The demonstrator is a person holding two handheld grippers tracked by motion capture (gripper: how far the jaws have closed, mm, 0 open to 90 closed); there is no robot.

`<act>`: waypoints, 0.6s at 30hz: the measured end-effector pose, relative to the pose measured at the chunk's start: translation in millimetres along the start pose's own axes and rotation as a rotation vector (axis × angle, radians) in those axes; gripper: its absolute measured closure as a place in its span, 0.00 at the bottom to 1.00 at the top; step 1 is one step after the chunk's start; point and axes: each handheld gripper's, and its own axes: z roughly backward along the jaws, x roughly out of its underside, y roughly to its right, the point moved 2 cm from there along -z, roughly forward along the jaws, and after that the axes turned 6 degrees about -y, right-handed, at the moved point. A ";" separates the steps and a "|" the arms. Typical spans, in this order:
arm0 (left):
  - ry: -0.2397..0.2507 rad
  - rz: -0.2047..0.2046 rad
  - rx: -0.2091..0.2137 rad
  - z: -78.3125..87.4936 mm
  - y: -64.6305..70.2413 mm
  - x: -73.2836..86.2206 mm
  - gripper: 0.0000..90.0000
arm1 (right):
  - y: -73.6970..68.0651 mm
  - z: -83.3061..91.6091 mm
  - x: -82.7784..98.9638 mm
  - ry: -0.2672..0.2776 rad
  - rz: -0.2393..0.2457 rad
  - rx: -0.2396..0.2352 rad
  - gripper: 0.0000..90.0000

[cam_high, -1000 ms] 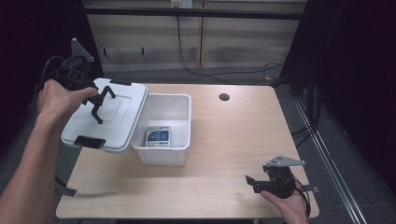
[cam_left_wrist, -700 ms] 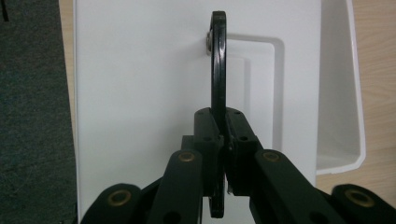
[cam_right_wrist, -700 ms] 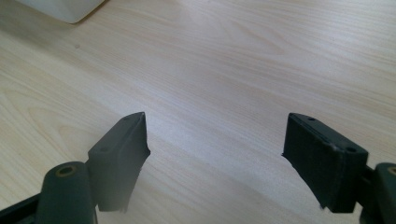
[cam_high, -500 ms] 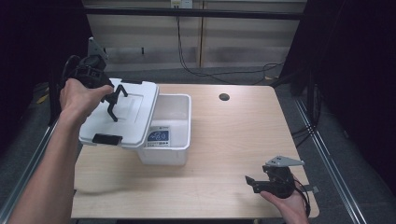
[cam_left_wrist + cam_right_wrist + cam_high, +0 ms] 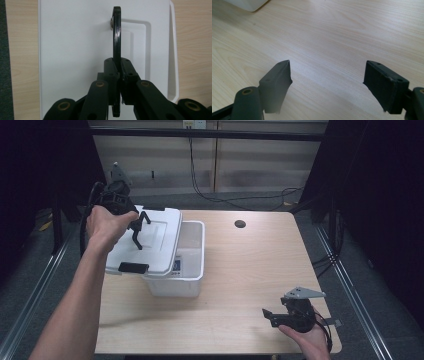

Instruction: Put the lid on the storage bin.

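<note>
My left gripper (image 5: 134,226) is shut on the black handle (image 5: 136,236) of a white lid (image 5: 157,237). It holds the lid tilted above the left part of an open white box (image 5: 194,275). In the left gripper view the jaws pinch the thin handle (image 5: 116,37) edge-on, with the lid (image 5: 75,45) flat behind it. A blue and white item (image 5: 176,268) lies in the box, half hidden under the lid. My right gripper (image 5: 270,316) rests low near the table's front right, open, nothing between its pads (image 5: 277,80).
The wooden table (image 5: 250,270) has a round dark hole (image 5: 240,224) at the back. A corner of the white box (image 5: 249,3) shows at the top left of the right gripper view. Dark floor and metal rails flank the table.
My left gripper has carried the lid to the right and back, so it now overlaps the box's left side. The right gripper has stayed where it was.
</note>
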 end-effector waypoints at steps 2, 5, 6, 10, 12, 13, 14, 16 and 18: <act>-0.003 -0.005 -0.004 -1.7 2.1 -1.2 0.95 | 0.1 -0.1 -0.1 -0.001 -0.001 -0.001 0.24; -0.007 0.016 -0.010 -5.9 6.1 -2.6 0.95 | 0.2 -0.3 0.0 -0.002 0.003 0.000 0.23; -0.013 0.022 -0.009 -8.9 10.7 -3.7 0.95 | 0.2 -0.4 -0.1 -0.002 0.002 0.000 0.23; -0.010 0.021 0.009 -12.7 17.8 -5.7 0.95 | -0.4 -0.1 0.0 -0.002 0.005 0.001 0.23; -0.006 0.018 0.024 -16.5 24.1 -6.6 0.95 | -0.2 -0.1 0.1 0.000 0.007 0.001 0.23; -0.006 0.018 0.024 -16.5 24.1 -6.6 0.95 | -0.2 -0.1 0.1 0.000 0.007 0.001 0.23; -0.003 0.023 0.036 -18.6 25.7 -6.8 0.95 | -0.1 -0.1 0.1 0.000 0.010 0.001 0.23; -0.004 0.018 0.033 -21.9 29.1 -7.0 0.95 | -0.4 0.0 0.3 0.001 0.012 -0.001 0.23; -0.007 0.021 0.035 -24.2 31.2 -6.6 0.95 | -0.6 0.1 0.3 0.000 0.015 0.000 0.23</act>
